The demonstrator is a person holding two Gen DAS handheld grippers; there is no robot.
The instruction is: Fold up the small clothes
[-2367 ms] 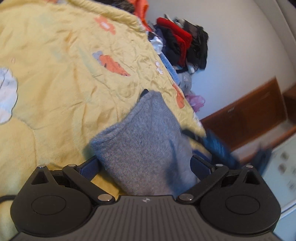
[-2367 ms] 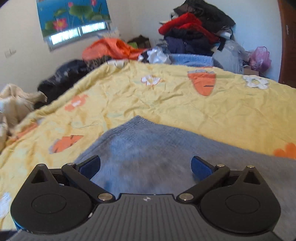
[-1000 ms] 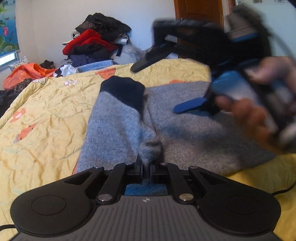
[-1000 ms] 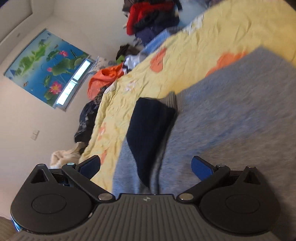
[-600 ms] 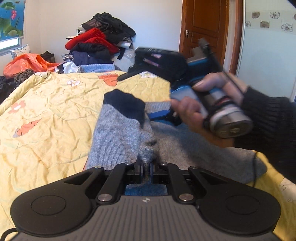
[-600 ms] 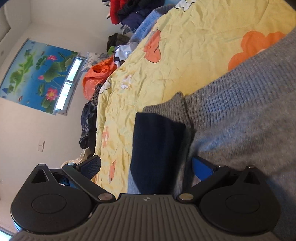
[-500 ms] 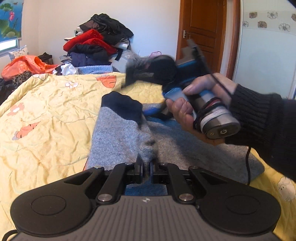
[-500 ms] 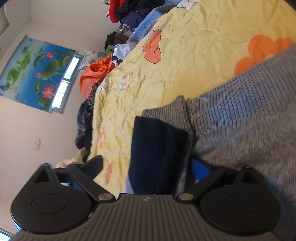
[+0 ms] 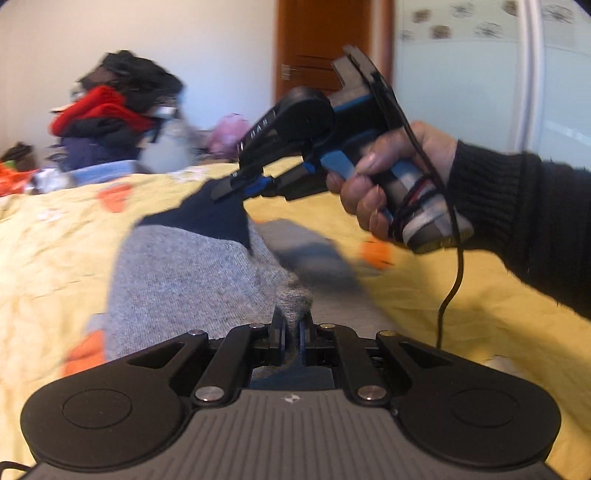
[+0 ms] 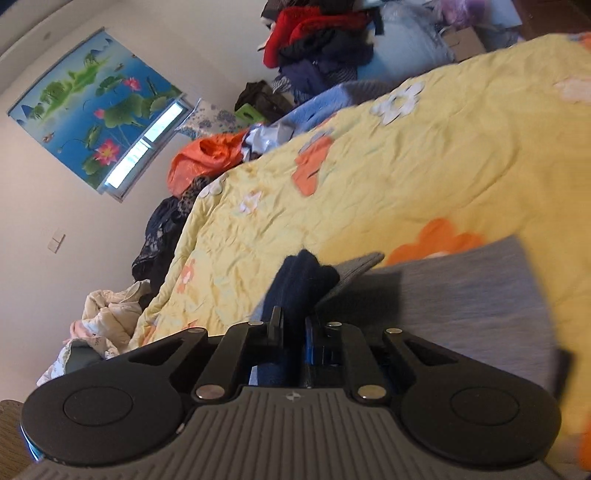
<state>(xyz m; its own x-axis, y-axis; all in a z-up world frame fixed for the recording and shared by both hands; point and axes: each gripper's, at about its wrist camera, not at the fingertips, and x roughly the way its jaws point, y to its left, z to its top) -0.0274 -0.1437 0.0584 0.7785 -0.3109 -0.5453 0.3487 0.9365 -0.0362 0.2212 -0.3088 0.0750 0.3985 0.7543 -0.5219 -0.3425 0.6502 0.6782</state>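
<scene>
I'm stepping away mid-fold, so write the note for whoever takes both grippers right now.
Left gripper: shut on a pinch of the grey sweater.
Right gripper: jaws closing on the navy cuff at the end of the sleeve, cloth between them.
Sweater lies on the yellow bedspread, partly lifted; other clothes are piled at the far end.
Done: both ends of the sleeve are gripped.
Left: probably carry the sleeve across the body, then fold the rest.
</scene>
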